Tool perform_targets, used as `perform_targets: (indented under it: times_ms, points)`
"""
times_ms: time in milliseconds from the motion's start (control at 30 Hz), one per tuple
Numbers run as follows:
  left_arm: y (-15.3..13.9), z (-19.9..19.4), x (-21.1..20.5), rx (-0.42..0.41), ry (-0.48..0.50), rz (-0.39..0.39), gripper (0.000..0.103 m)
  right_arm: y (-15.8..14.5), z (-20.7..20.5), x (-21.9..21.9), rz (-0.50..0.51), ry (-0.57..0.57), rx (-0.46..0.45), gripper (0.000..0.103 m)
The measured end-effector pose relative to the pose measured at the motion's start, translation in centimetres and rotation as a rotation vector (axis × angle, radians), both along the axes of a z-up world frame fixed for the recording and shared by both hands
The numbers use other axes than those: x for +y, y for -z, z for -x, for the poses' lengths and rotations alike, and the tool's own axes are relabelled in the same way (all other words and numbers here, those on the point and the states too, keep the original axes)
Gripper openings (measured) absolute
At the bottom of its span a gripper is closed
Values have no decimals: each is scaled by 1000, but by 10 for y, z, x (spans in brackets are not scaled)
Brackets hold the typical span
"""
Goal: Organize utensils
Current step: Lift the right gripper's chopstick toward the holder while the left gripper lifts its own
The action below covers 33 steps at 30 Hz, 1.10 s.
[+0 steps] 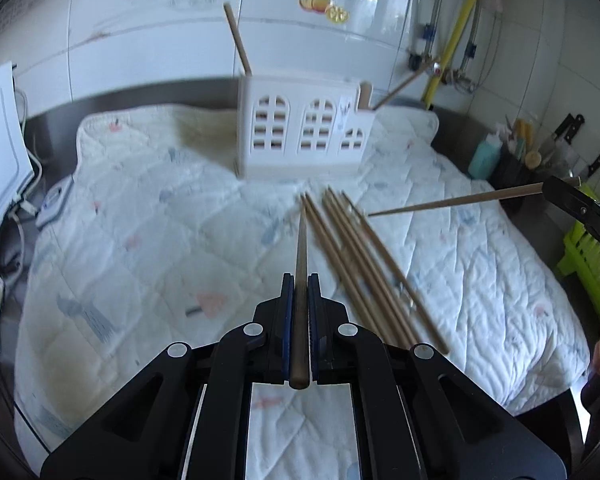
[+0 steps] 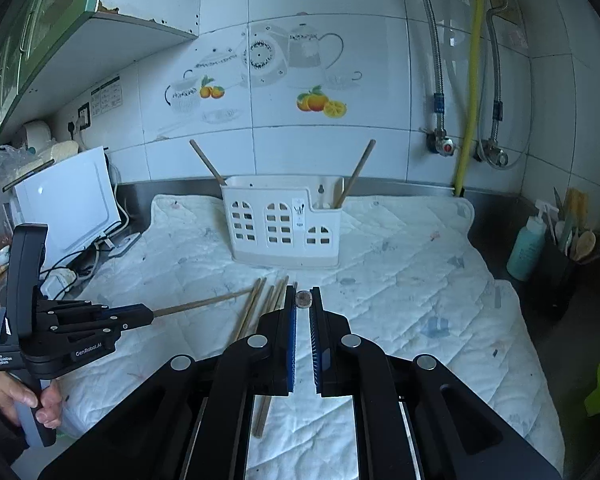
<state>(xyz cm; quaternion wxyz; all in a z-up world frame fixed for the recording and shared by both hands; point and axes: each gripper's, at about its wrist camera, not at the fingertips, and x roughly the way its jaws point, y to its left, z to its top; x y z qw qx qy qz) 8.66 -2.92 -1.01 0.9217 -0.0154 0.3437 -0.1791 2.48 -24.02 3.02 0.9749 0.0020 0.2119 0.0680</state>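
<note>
A white house-shaped utensil holder (image 1: pixel 304 132) (image 2: pixel 286 226) stands on the quilted cloth with one chopstick leaning out of each end (image 2: pixel 206 164) (image 2: pixel 358 172). Several wooden chopsticks (image 1: pixel 364 264) (image 2: pixel 260 304) lie loose on the cloth in front of it. My left gripper (image 1: pixel 301 280) (image 2: pixel 150 316) is shut on a chopstick (image 1: pixel 301 264) that points toward the holder. My right gripper (image 2: pixel 303 292) (image 1: pixel 548 188) is shut on another chopstick (image 1: pixel 452 202), seen end-on (image 2: pixel 303 299) between its fingertips, held above the loose pile.
A white quilted cloth (image 2: pixel 420 280) covers the counter. A white appliance with cables (image 2: pixel 66 200) stands at the left. A teal bottle (image 2: pixel 528 248) and a dark utensil pot with knives (image 1: pixel 540 156) stand at the right. A green rack (image 1: pixel 588 264) is at the right edge.
</note>
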Motion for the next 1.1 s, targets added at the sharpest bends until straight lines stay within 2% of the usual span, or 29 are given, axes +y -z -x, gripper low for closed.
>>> perform_targets:
  times_ms: [167, 267, 433, 533, 667, 833, 900, 1000, 1100]
  points:
    - [-30, -16, 1, -56, 5, 11, 5, -33, -16, -7, -4, -33, -27, 6]
    - [-42, -25, 1, -63, 20, 18, 5, -51, -24, -11, 4, -37, -44, 6]
    - [-34, -20, 1, -25, 42, -12, 5, -70, -30, -19, 8, -42, -66, 6]
    - [-14, -9, 7, 32, 52, -9, 11, -77, -30, -21, 11, -41, -84, 6]
    - [17, 7, 11, 83, 50, -34, 40, -82, -27, -20, 15, -49, -104, 6]
    - [48, 14, 9, 116, 49, -75, 38, -83, -28, -14, 16, -64, -111, 6]
    - [57, 14, 8, 124, 55, -79, 27, -82, -29, -11, 19, -68, -111, 7]
    - [69, 12, 7, 139, 51, -92, 19, -83, -30, -10, 26, -69, -111, 7]
    - [77, 10, 9, 146, 37, -93, 17, -85, -30, -9, 30, -67, -115, 7]
